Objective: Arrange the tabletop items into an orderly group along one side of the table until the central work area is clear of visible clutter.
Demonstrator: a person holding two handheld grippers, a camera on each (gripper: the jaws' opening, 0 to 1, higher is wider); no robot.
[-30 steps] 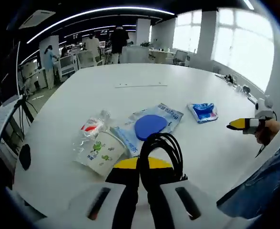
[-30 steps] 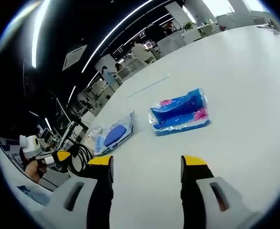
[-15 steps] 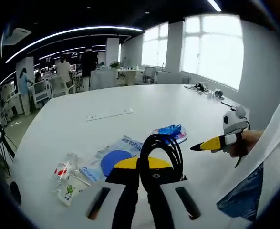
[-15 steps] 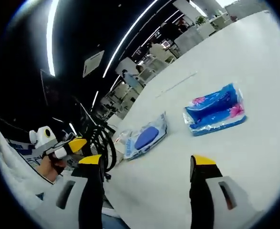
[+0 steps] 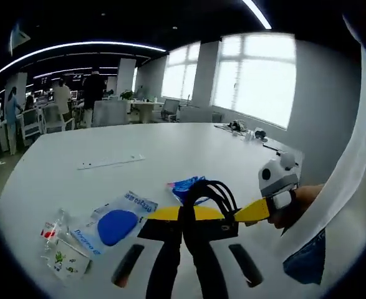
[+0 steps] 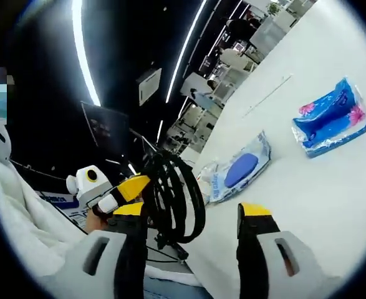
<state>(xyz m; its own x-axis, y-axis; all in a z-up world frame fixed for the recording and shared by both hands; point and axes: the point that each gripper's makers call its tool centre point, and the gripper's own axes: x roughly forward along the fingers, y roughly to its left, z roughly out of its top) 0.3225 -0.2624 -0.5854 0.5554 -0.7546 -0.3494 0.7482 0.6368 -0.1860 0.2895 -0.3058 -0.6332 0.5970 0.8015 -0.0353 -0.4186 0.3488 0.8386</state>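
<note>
Open-plan office, seen over my tongs.

Ahead of my left tongs a big white table [image 5: 170, 149] runs out toward tall bright windows [image 5: 251, 78]. Off to the left beyond it, people [image 5: 61, 99] stand among desks and office chairs [image 5: 111, 112], and long curved light strips [image 5: 77, 47] sweep across the dark ceiling above.

- Left gripper view: cable coil [image 5: 211, 193] clamped between the left gripper's [image 5: 186, 215] jaws, above the table [image 5: 170, 149].
- Wipes pack [image 5: 111, 224] left of the coil; bottle bag [image 5: 61, 252] further left.
- Tissue pack [image 5: 184, 187] just behind the coil.
- Right gripper [image 5: 254, 210] close on the coil's right.
- Strip [image 5: 111, 163] lies far back.
</note>
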